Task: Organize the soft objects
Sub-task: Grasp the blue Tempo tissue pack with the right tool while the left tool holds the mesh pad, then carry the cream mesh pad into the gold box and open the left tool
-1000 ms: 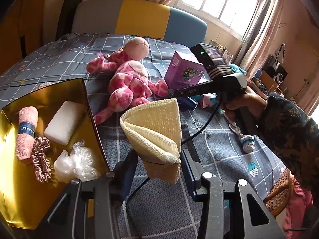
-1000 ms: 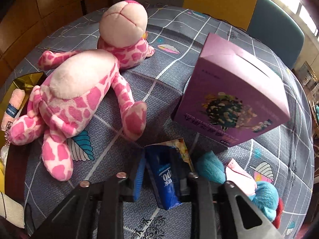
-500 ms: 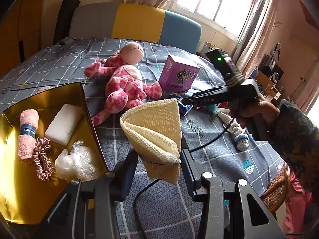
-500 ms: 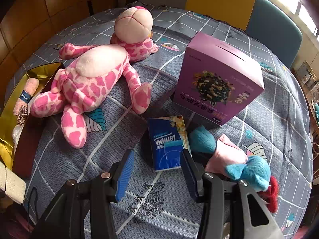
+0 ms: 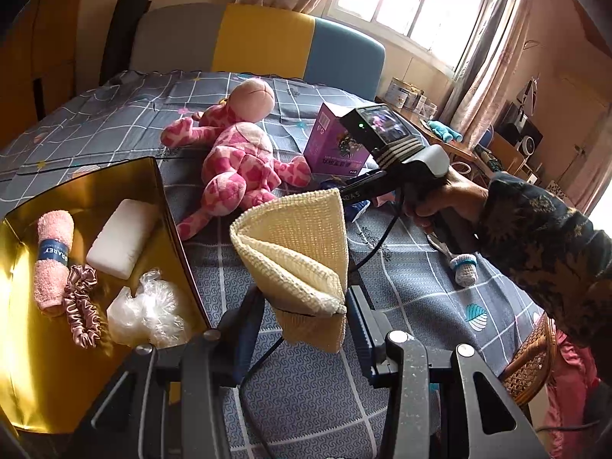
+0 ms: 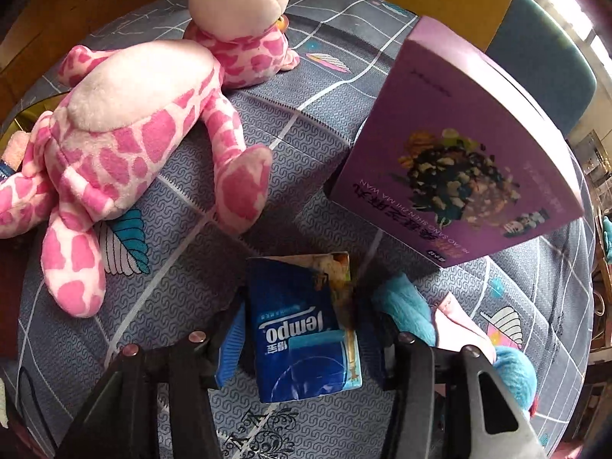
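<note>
My left gripper (image 5: 304, 317) is shut on a folded cream knitted cloth (image 5: 298, 252), held above the table beside the gold box (image 5: 57, 363). The box holds a pink rolled towel (image 5: 53, 252), a white sponge (image 5: 122, 237), a satin scrunchie (image 5: 82, 310) and a clear plastic wad (image 5: 145, 313). My right gripper (image 6: 302, 329) is open around a blue Tempo tissue pack (image 6: 302, 325) lying on the table, one finger on each side. It also shows in the left wrist view (image 5: 382, 187), low over the table.
A pink spotted plush giraffe (image 6: 126, 122) lies left of the tissue pack. A purple carton (image 6: 459, 160) stands behind it. Teal and pink soft toys (image 6: 451, 321) lie on the right. A small crocheted item (image 5: 464, 267) lies near the table's right edge.
My right gripper has moved forward and down, so its fingers now straddle the tissue pack. My left gripper has kept the cloth and hardly moved.
</note>
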The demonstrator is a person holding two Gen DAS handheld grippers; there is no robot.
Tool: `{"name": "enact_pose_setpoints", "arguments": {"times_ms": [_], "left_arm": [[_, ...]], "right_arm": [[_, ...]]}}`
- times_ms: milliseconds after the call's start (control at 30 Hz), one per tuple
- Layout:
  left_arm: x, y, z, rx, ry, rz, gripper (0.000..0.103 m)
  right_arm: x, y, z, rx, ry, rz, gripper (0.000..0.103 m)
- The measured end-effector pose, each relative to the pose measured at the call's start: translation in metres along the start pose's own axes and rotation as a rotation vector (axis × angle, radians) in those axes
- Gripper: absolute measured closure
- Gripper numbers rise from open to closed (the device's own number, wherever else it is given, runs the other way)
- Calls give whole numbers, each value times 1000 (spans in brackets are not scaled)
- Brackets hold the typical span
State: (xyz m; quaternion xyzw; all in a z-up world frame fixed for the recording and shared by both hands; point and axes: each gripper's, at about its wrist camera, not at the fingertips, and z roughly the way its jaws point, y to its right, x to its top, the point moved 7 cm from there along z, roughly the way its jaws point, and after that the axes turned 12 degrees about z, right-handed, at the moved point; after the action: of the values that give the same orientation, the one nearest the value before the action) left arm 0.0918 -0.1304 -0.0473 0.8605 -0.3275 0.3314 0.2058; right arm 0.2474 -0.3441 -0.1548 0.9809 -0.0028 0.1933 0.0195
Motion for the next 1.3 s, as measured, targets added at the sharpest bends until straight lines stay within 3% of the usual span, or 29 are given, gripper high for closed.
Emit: {"name": "enact_pose_setpoints", "arguments": {"times_ms": [167,300,500,600,767,1033,1300], "left_arm": [[-2,-2,0,3,0,-7,59],[-2,-2,-1,10,4,-13,59],[-4,-3,-4,50,-6,-16,59],[-5,-5,-6,78,-8,-21,59],[-6,-14,-12,152,-15,-35,59],[-10,-41,-35,282,-2,-61,59],[-21,-73,-56,335,2,-112,59]], "right_arm": [[-23,-2,-39,-8,87,35,51],[-62,3,-58,5,49,136,51],[-143,10,-63,-45,-29,314,51],[-166,12,-68,-26,3,405,50],[-185,13,-65,-20,28,485,49],[-188,15,-73,-24,54,489,49],[-192,20,-78,-9,69,529,48]]}}
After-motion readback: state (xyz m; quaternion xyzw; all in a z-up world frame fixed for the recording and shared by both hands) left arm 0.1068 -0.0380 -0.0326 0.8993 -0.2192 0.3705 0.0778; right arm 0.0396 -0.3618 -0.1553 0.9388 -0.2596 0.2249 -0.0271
